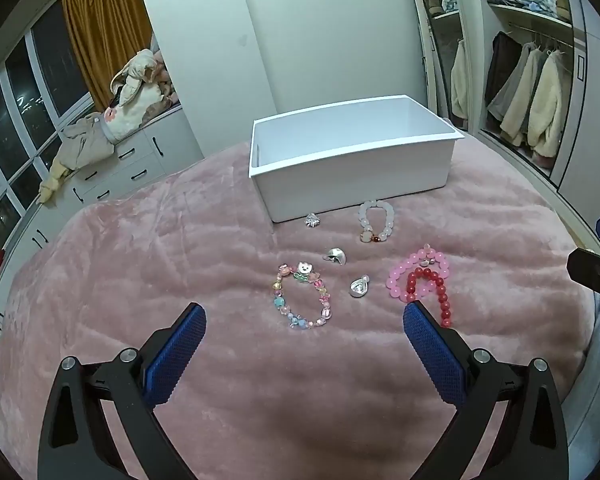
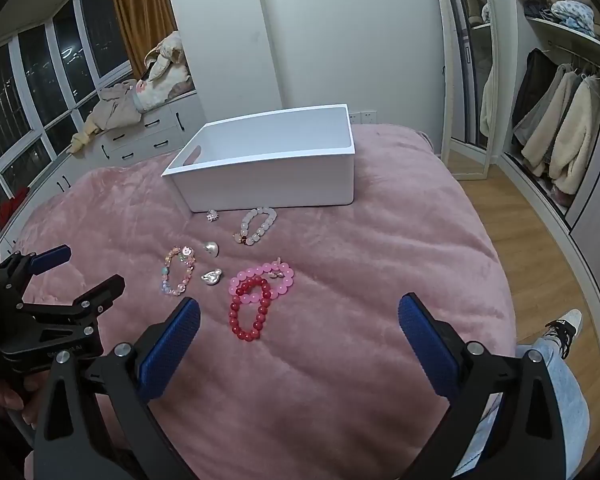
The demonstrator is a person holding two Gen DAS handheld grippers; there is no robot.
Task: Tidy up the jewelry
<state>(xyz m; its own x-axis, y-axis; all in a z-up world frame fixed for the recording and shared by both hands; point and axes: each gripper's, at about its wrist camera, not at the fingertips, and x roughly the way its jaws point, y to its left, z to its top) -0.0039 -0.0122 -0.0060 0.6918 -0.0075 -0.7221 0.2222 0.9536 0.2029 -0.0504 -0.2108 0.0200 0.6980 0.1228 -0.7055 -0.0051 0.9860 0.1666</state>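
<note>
Left tongs (image 1: 304, 318) gape, pastel bracelet (image 1: 301, 297) just ahead.

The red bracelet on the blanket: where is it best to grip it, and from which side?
Grip the red bracelet at its near end, coming from above: it lies flat, and its far end overlaps the pink bracelet. The open right gripper hangs closest.

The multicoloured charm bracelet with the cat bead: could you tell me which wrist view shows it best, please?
The left wrist view: the charm bracelet lies near centre, large enough to tell single beads. In the right wrist view it is smaller, off to the left, its beads blurring together.
</note>
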